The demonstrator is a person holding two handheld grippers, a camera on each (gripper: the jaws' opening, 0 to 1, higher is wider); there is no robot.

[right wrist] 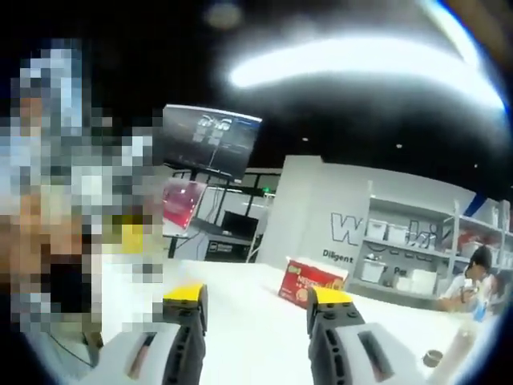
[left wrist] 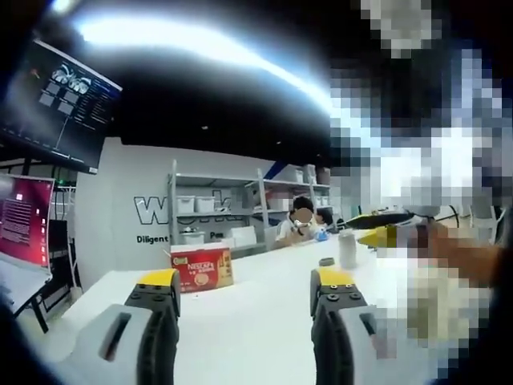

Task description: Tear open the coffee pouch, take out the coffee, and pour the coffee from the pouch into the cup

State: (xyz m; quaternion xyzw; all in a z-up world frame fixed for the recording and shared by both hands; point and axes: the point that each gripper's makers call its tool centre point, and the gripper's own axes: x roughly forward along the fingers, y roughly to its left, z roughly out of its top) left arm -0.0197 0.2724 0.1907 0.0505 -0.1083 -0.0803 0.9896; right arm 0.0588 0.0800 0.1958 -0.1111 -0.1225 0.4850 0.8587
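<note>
Rising from the bottom of the left gripper view, the left gripper is being held with its jaws spread wide and nothing between them. In the right gripper view the right gripper is likewise being carried agape and empty.

Beyond the jaws, the white table is being looked across by both cameras. A red coffee box is being shown standing on it ahead of the left gripper, well apart from the jaws; it is being seen again past the right gripper's tips. Its long axis is being presented roughly across the left gripper view, printed face turned toward the camera. No loose pouch can be told apart.

Farther right, a pale cup is being shown upright, mouth upward, with a small dark object just beside it. At the far end, shelving and a seated person are being seen.

As a judgement, the task is not yet being started. Trouble is being risked if the box is gripped off-centre and tipped, or if the light cup is knocked over by a jaw passing too near.
</note>
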